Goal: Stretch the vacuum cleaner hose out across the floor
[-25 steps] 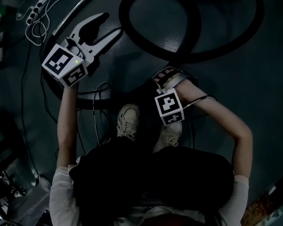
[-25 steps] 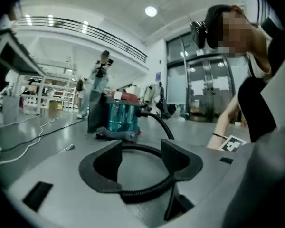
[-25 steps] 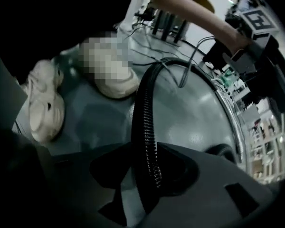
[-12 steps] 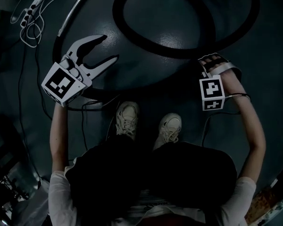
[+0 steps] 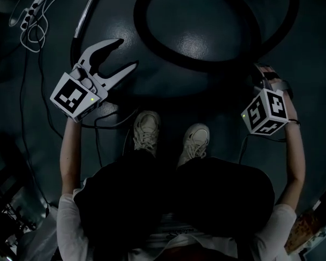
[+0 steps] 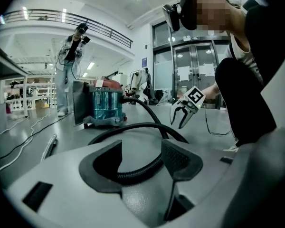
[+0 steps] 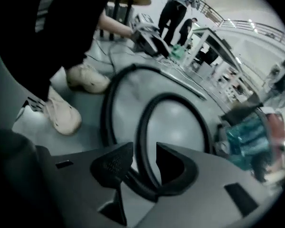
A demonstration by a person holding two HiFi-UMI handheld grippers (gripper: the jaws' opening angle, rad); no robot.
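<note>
**Hose looped up, and only one of your grippers has it**

Your right hand-held gripper [image 7: 143,151] is clamped on the hose [image 5: 206,64]. The jaws sit partway closed with the ribbed black tube running straight through the gap, and the pads are against it on both sides as far as I can tell. The gripper points steeply down, out to the right of your shoes [image 5: 146,135]. To me that looks like the grip you'd want for dragging that bit of the loop sideways, away from your feet.

Your left hand-held gripper [image 5: 126,54] is spread wide and holding nothing. In its own view a run of hose shows in the gap between the jaws, but the pads aren't on it. It looks to be lying on the floor [image 5: 195,20] just beyond. My guess is you've got it there to grab or pin that side while the right one pulls.

The hose itself has no real long axis yet. It lies ahead of your toes curled into a broad loop, wider left to right than front to back in the head view, with a second arc overlapping on the right. In the left gripper view one end climbs back to the vacuum cleaner [image 6: 104,107], which stands well beyond the loop. A silver wand [image 5: 89,10] slants away from you near the left gripper. So most of the stretching is yet to do.
</note>
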